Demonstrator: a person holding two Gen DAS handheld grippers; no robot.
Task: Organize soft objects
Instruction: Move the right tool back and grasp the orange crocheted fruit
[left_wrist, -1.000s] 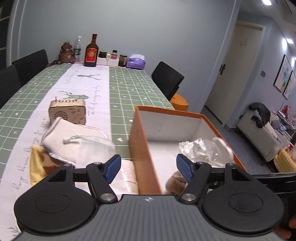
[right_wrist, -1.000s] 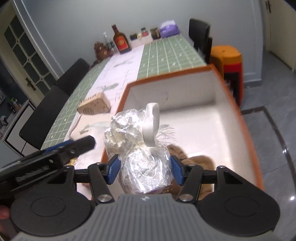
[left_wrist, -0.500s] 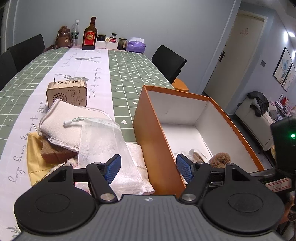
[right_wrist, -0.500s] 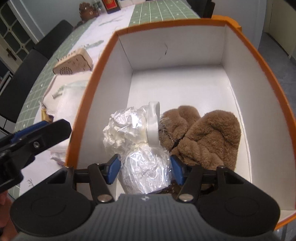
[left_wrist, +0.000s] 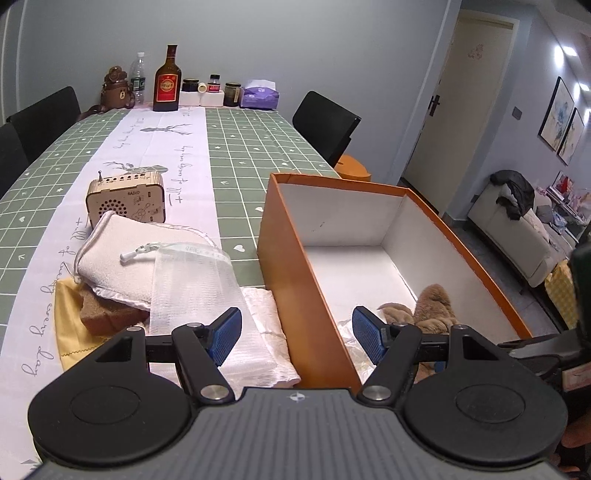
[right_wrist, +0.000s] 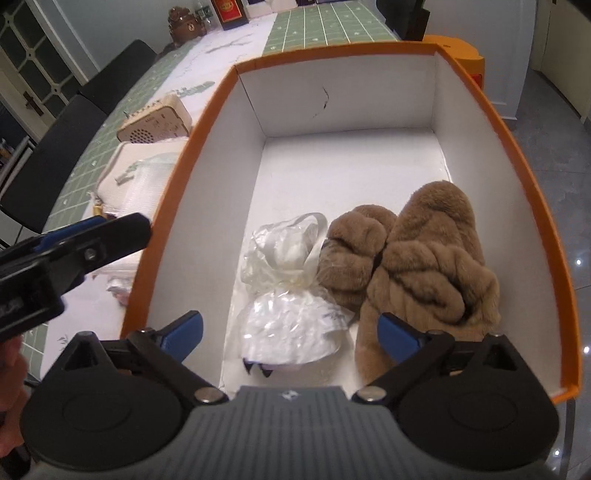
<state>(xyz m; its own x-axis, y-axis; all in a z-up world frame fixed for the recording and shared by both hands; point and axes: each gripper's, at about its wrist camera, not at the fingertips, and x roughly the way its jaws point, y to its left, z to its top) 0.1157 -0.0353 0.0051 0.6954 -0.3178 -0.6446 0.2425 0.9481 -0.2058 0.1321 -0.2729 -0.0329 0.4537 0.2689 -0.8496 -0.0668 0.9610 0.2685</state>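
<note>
An orange box (right_wrist: 532, 177) with a white inside holds a clear crinkled plastic bag (right_wrist: 291, 295) and brown furry slippers (right_wrist: 417, 258). My right gripper (right_wrist: 290, 332) is open just above the bag, its blue pads on either side and apart from it. My left gripper (left_wrist: 295, 334) is open and empty, straddling the box's left wall (left_wrist: 295, 266). Left of the box lie a sheer mesh pouch (left_wrist: 192, 280), a cream drawstring pouch (left_wrist: 122, 258), a white folded cloth (left_wrist: 262, 332), a brown sponge (left_wrist: 99, 314) and a yellow cloth (left_wrist: 66, 321).
A small wooden radio (left_wrist: 125, 199) stands behind the pile. Bottles, jars and a purple tissue pack (left_wrist: 258, 98) line the table's far end. Black chairs (left_wrist: 325, 125) stand along both sides. The box's right side overhangs the table edge above the floor (right_wrist: 569, 155).
My right gripper lowered the plastic bag into the box next to the slippers and opened, letting it go. My left gripper drifted slightly and stayed open.
</note>
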